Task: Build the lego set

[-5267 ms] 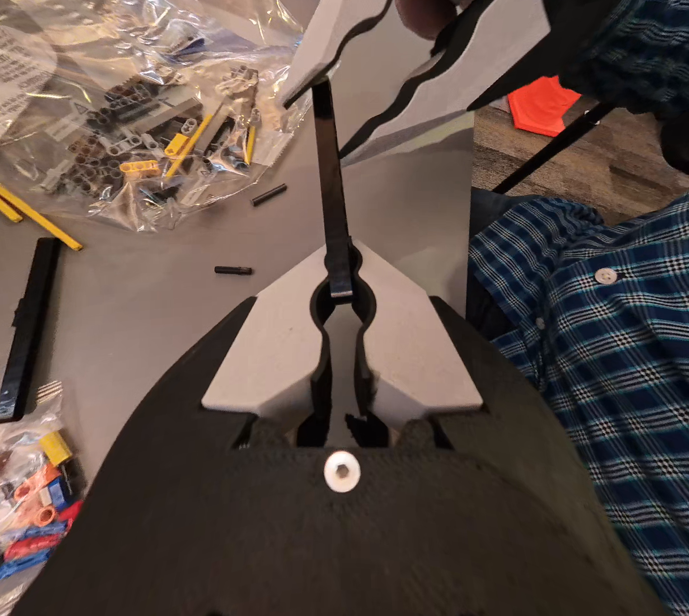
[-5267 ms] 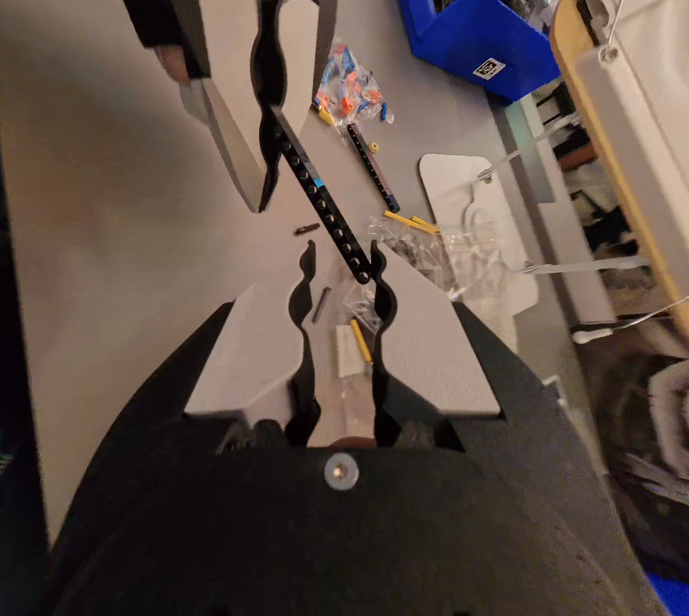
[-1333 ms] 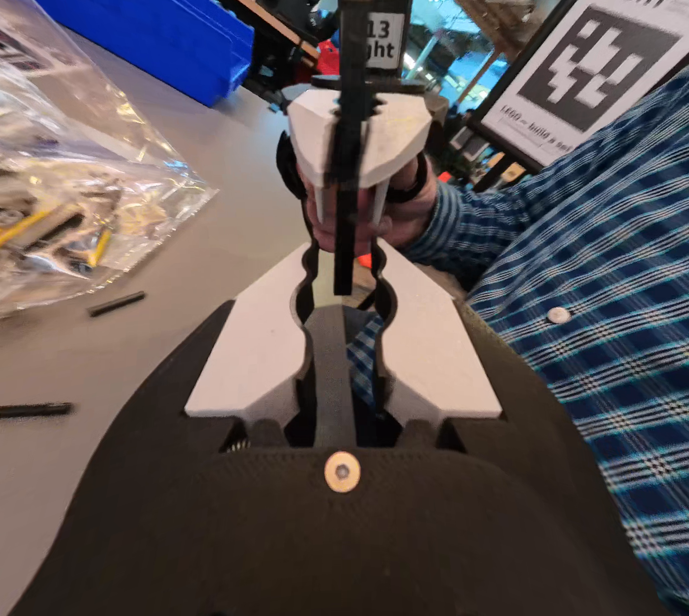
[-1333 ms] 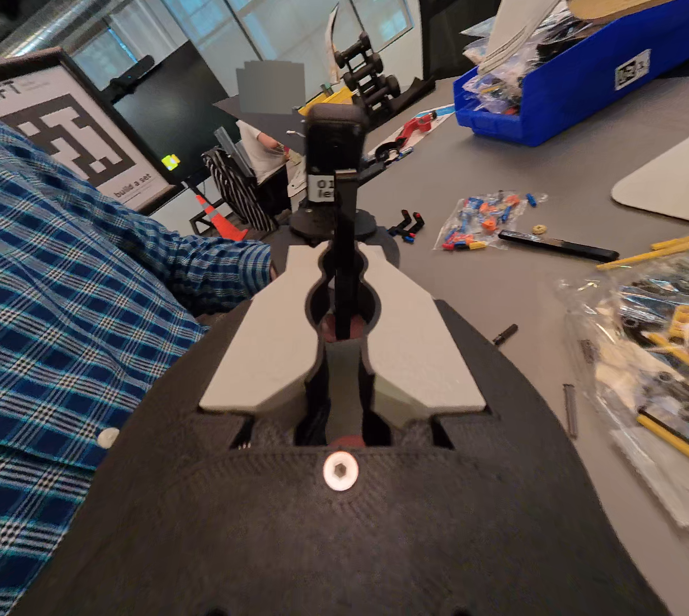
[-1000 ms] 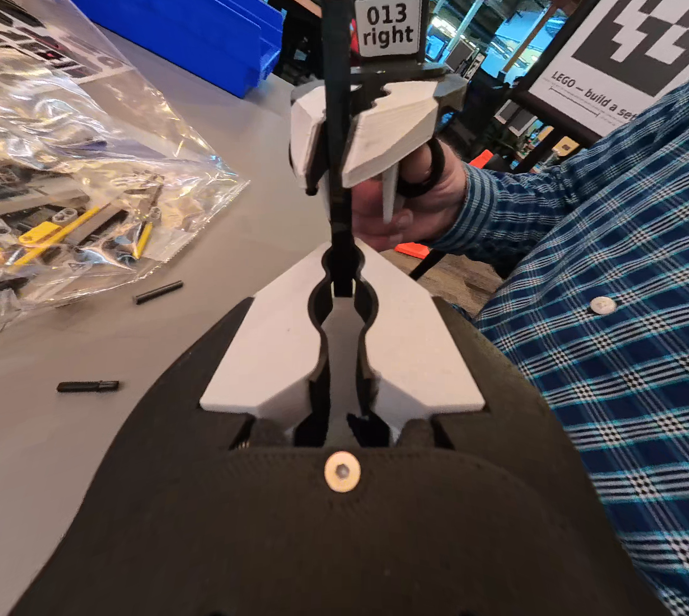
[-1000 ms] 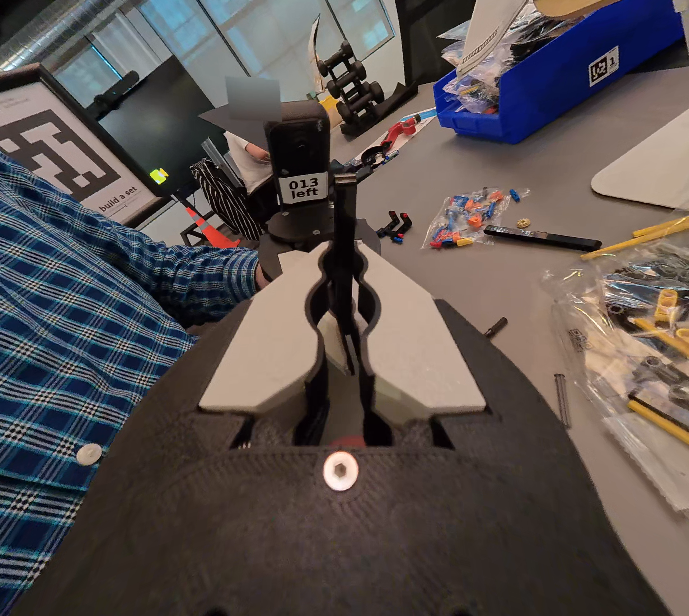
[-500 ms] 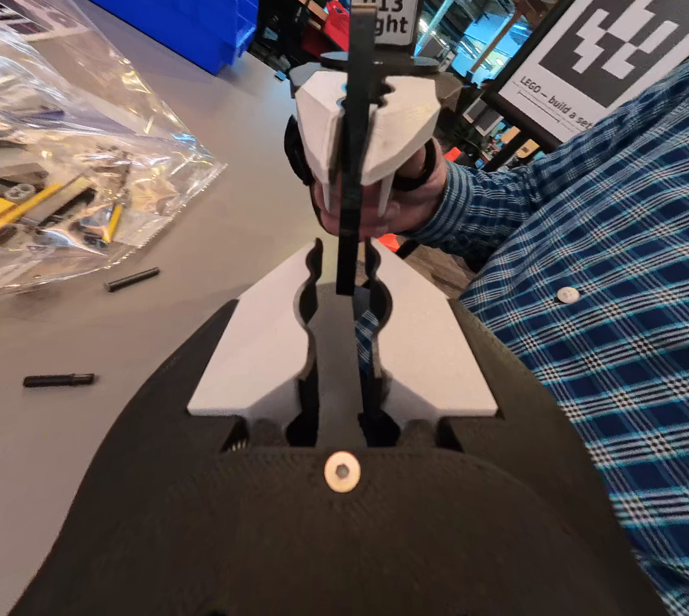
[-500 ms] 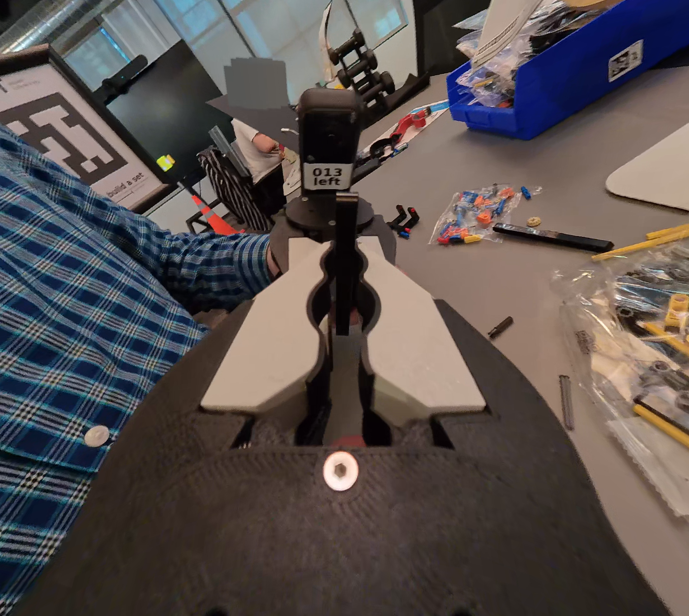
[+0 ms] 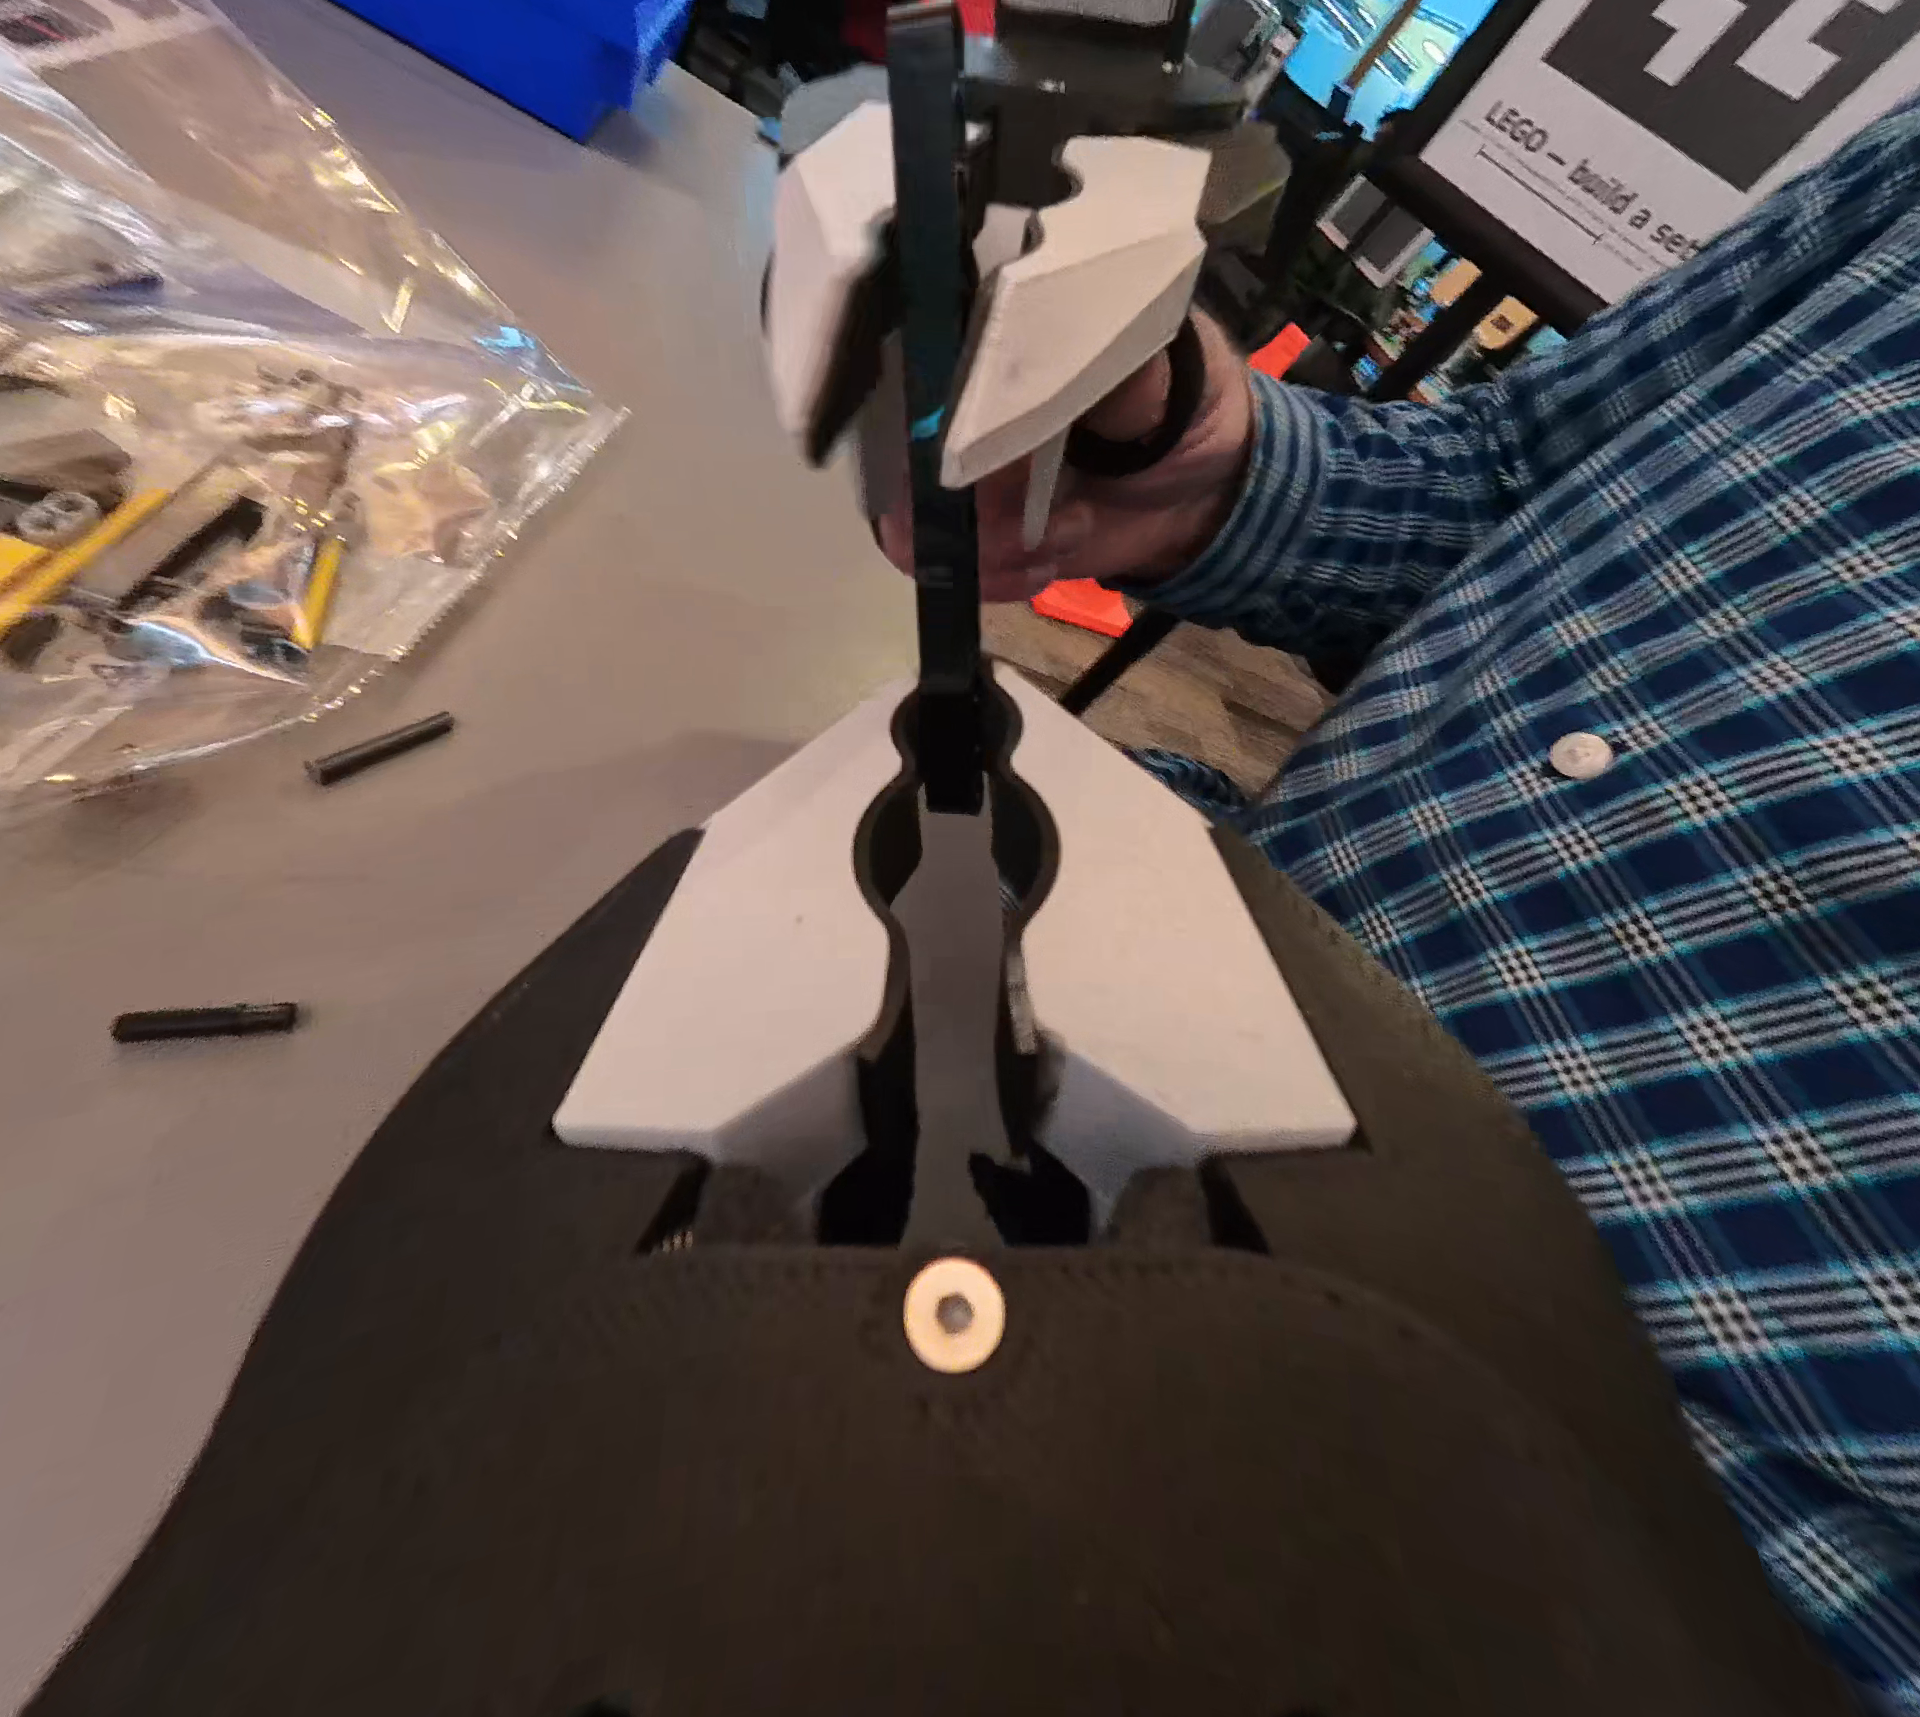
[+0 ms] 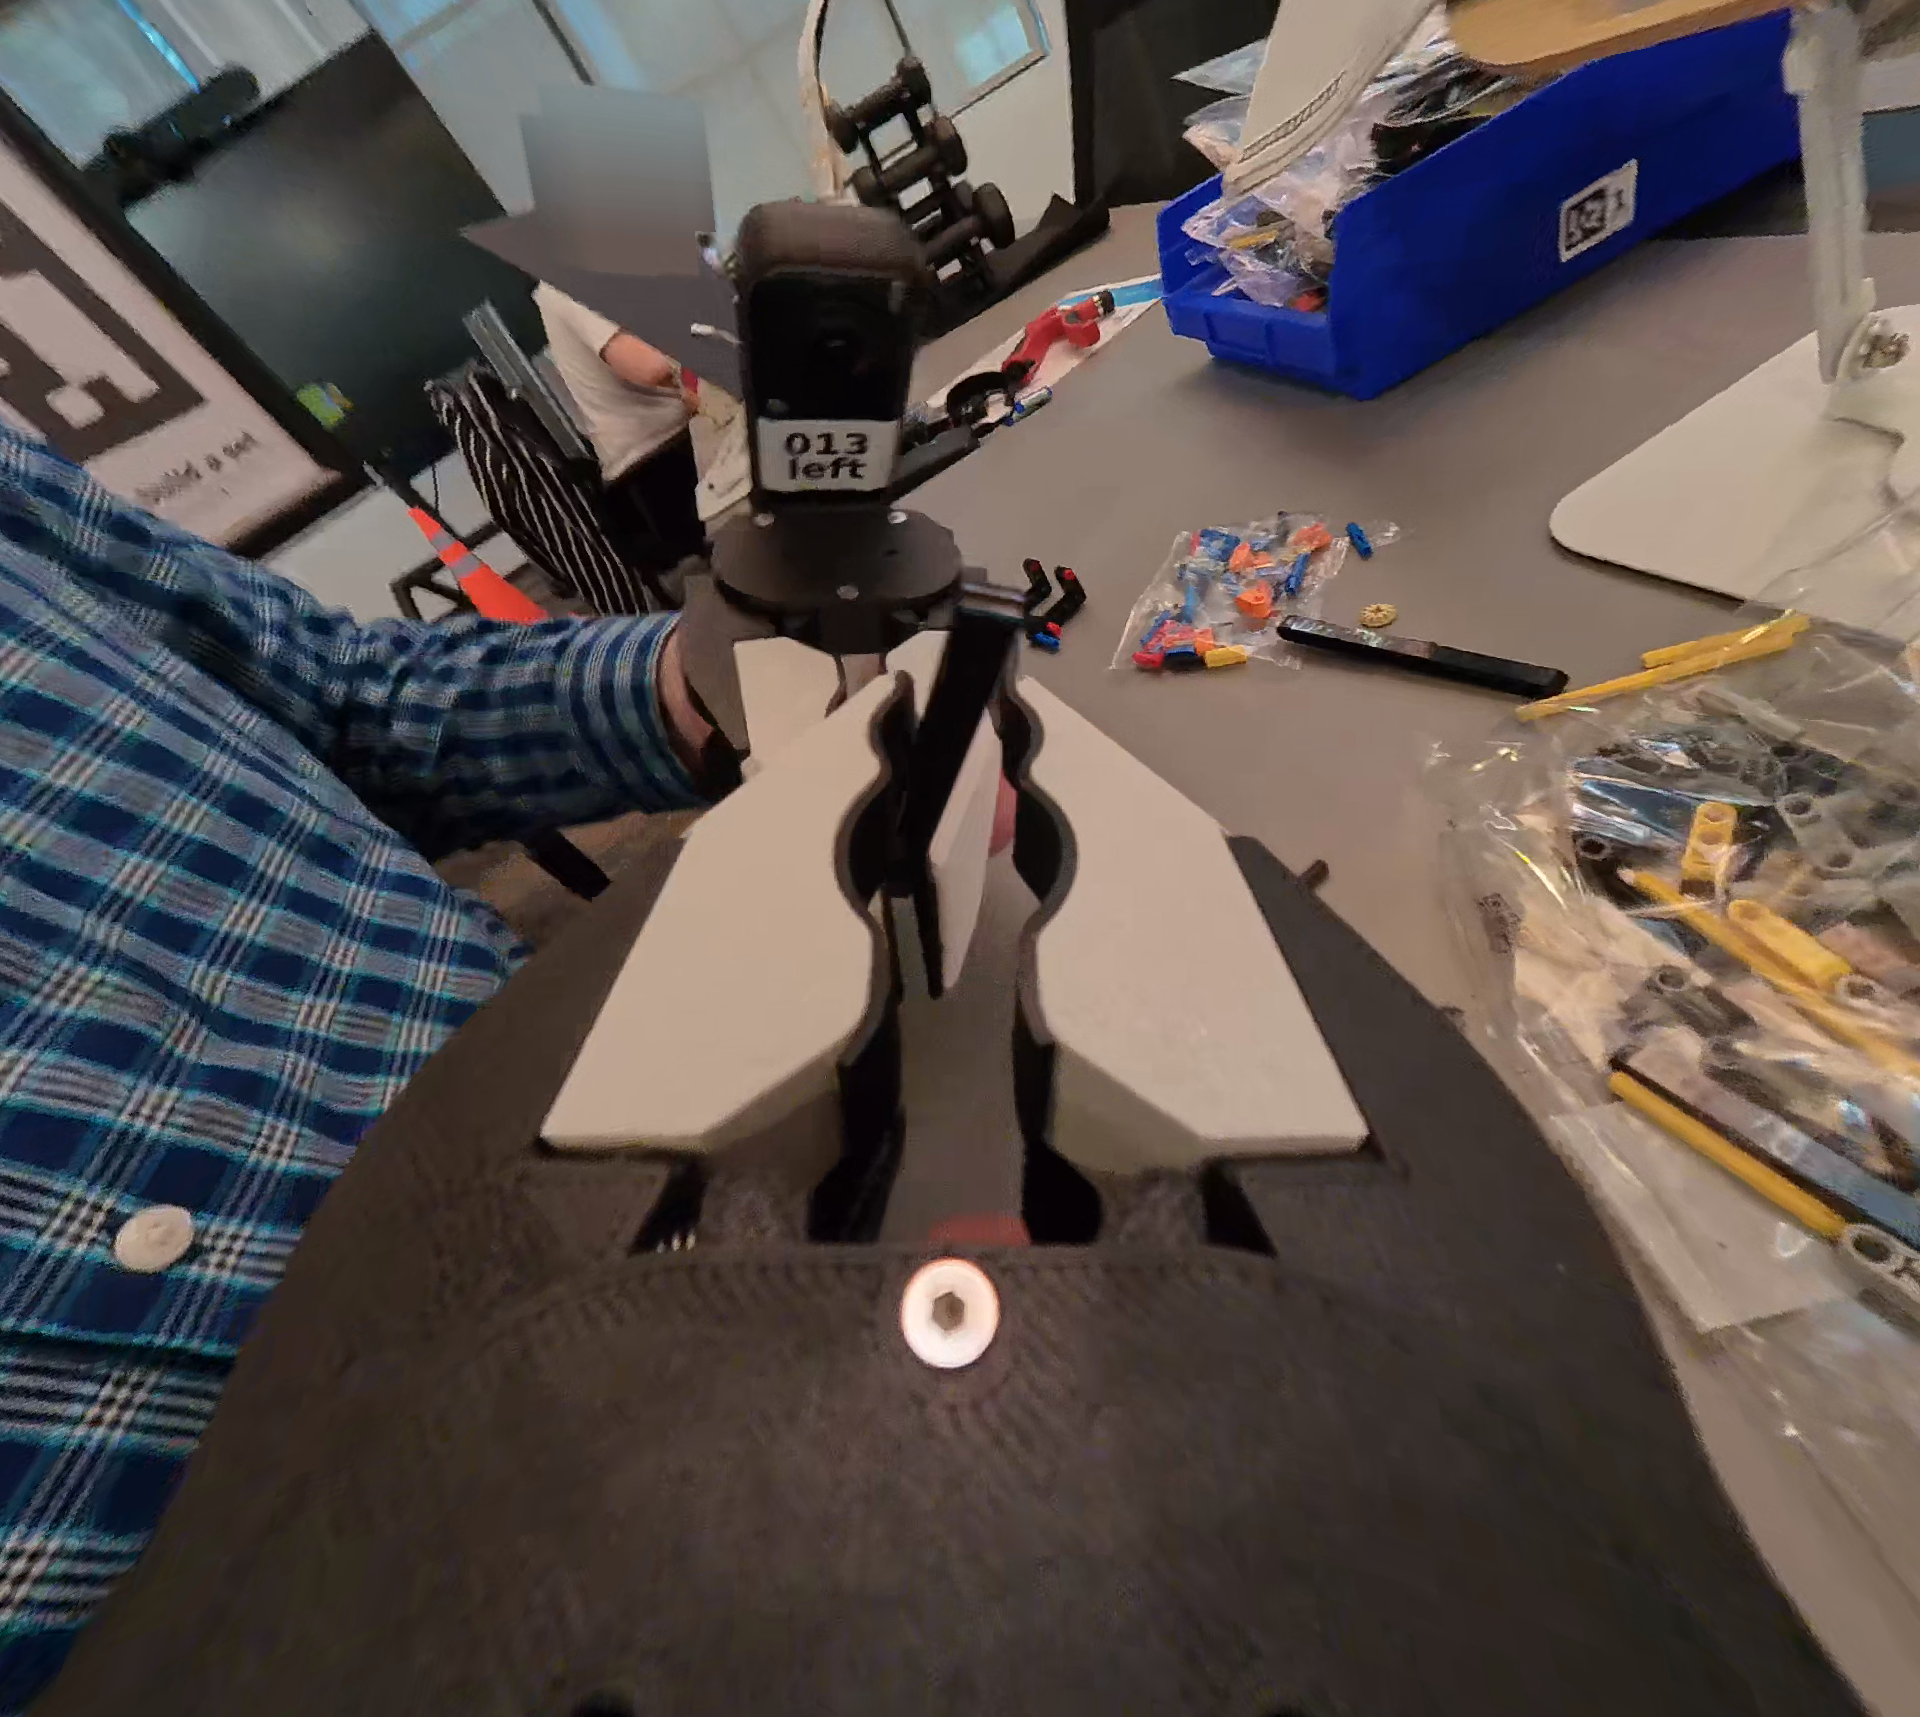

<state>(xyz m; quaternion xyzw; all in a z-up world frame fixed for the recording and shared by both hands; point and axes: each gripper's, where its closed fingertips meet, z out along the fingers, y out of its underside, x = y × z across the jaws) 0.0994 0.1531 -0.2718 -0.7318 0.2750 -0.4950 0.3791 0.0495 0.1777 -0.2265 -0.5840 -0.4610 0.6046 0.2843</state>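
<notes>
Black lego beam (image 9: 940, 462) was up in the air btwn your two grippers, above the grey tabletop (image 9: 582, 607). Left gripper (image 9: 954, 737): jaws pinching the beam's near end. Right gripper (image 10: 951, 717): jaws spread apart w/ the beam passing btwn them, leaning on one side. Parts bag (image 9: 239, 420) lay to the left; loose black pins (image 9: 379, 748) beside it.

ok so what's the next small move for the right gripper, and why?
Probably close the right gripper on the black beam. Its jaws stand open around the beam without clamping it, and the beam leans to one side of the gap. Only the left gripper is shut on it, pinching just its end, so a second grip would likely steady it.
</notes>
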